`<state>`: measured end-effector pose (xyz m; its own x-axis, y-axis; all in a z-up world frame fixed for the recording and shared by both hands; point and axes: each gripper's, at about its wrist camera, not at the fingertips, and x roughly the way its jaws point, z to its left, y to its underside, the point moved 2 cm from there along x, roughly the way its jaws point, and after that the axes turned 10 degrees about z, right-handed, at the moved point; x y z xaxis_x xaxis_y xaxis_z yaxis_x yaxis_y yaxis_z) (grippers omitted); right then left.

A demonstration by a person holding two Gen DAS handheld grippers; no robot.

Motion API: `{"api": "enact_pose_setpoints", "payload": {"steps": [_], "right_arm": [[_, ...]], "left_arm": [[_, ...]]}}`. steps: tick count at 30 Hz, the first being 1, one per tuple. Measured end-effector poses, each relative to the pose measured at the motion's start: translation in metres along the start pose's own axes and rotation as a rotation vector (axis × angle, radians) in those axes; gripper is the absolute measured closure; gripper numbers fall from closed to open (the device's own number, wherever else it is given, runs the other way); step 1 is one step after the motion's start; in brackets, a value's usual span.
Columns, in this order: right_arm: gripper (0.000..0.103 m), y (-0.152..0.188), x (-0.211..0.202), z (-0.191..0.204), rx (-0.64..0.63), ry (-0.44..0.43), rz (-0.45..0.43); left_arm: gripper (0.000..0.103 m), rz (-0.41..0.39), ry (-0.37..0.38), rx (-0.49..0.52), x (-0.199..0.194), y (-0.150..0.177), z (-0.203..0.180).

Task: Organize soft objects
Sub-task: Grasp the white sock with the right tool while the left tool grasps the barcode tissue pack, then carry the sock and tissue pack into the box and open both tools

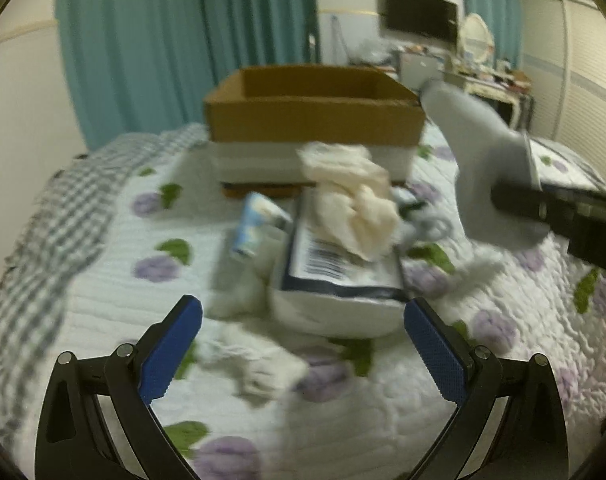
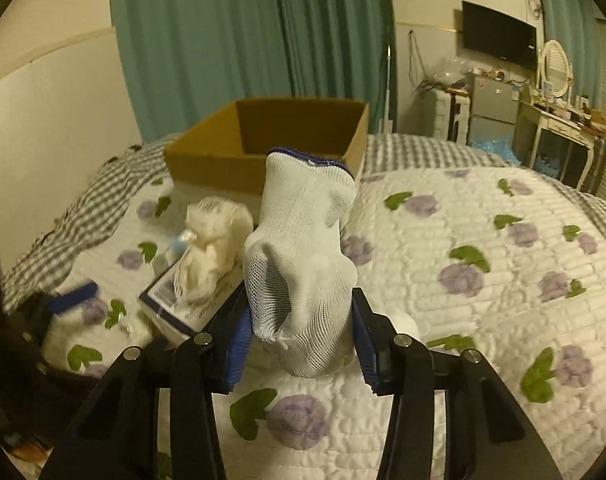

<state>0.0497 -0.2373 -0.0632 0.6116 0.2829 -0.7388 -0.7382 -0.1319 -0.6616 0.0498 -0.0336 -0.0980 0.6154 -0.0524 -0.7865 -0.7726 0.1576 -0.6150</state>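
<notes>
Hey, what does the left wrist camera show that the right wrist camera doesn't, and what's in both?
Only the left wrist view: the open left hand-held gripper near the white packet and a crumpled white cloth on the quilt. Only the right wrist view: the right hand-held gripper shut on the white knit glove, showing its blue cuff edge. Both: the cardboard box, cream cloth and teal curtain.
</notes>
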Motion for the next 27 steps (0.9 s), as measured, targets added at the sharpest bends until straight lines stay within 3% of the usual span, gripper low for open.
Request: {"api": "enact_pose_setpoints", "payload": {"steps": [5,19,23,27], "right_arm": [[0.058,-0.003,0.002,-0.001,0.007,0.007,0.005],[0.058,-0.001,0.006,-0.006,0.024,0.030,0.025],[0.058,-0.002,0.003,-0.008,0.029,0.032,0.022],[0.058,-0.003,-0.002,-0.012,0.043,0.025,0.012]], "left_arm": [[0.000,0.009,-0.027,0.041,0.016,-0.003,-0.011],[0.000,0.009,-0.007,0.132,0.047,-0.012,-0.038],[0.012,0.035,-0.046,0.146,0.057,-0.010,-0.041],[0.019,0.000,-0.045,0.153,0.045,-0.008,-0.042]]}}
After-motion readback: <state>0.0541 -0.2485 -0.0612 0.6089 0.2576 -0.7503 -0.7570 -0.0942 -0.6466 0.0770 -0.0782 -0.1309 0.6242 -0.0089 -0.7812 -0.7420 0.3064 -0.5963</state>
